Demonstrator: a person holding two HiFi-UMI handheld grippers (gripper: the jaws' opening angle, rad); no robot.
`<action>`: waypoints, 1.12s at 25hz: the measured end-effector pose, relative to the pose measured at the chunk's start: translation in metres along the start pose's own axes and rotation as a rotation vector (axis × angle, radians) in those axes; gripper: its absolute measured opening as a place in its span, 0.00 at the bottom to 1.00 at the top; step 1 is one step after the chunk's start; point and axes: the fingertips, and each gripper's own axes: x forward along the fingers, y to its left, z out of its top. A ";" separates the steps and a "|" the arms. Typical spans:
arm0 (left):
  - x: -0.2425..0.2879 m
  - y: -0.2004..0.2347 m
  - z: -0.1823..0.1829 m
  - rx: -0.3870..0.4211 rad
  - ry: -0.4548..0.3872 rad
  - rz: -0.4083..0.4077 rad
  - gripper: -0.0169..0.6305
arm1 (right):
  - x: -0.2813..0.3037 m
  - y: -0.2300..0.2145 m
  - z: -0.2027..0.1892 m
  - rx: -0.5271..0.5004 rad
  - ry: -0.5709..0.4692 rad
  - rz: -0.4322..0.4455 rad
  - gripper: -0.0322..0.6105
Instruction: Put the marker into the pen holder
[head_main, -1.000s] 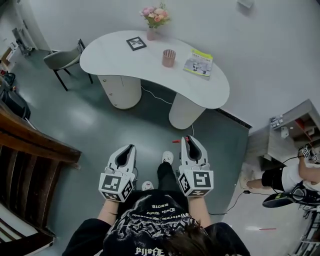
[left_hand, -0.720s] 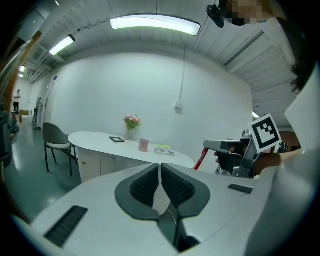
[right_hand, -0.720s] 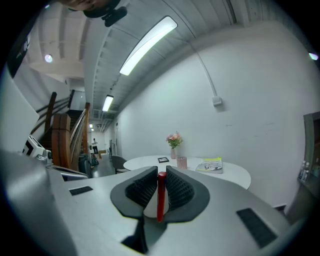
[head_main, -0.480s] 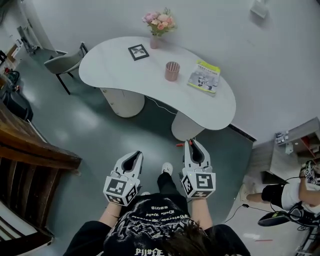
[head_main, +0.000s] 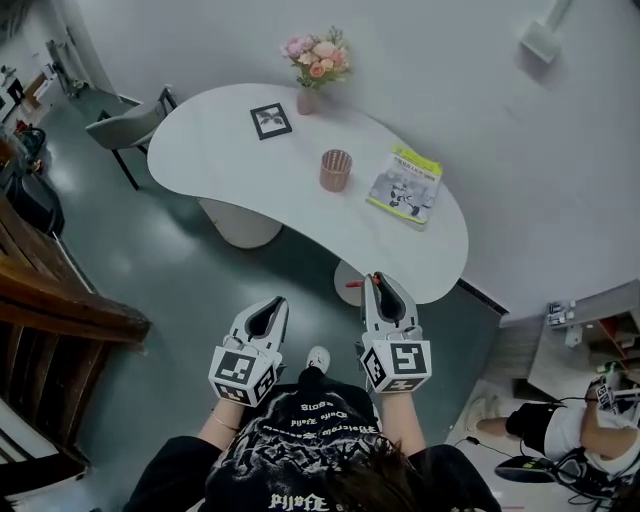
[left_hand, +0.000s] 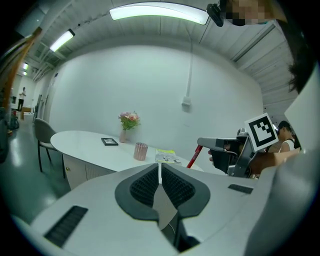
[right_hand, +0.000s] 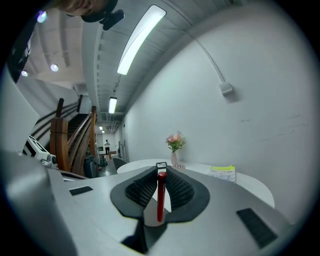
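My right gripper is shut on a red marker, which stands upright between its pads; the marker's tip pokes out to the left in the head view. The same marker shows in the left gripper view. A pink slatted pen holder stands near the middle of the white curved table, well ahead of both grippers. My left gripper hangs over the floor with its jaws together and nothing between them.
On the table are a small framed picture, a vase of pink flowers and a green booklet. A grey chair stands at the table's left end. A wooden stair rail runs along the left. Another person sits at the right.
The view has moved closer to the table. Both grippers keep their pose in front of me, the right one still holding the marker.
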 end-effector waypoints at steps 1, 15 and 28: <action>0.008 -0.001 0.001 -0.002 -0.001 0.007 0.08 | 0.006 -0.006 0.002 -0.002 -0.003 0.009 0.16; 0.066 -0.003 0.009 0.001 0.033 0.022 0.08 | 0.042 -0.065 0.024 -0.013 -0.035 0.015 0.16; 0.122 0.040 0.029 0.019 0.028 -0.010 0.08 | 0.091 -0.080 0.021 -0.001 -0.028 -0.044 0.16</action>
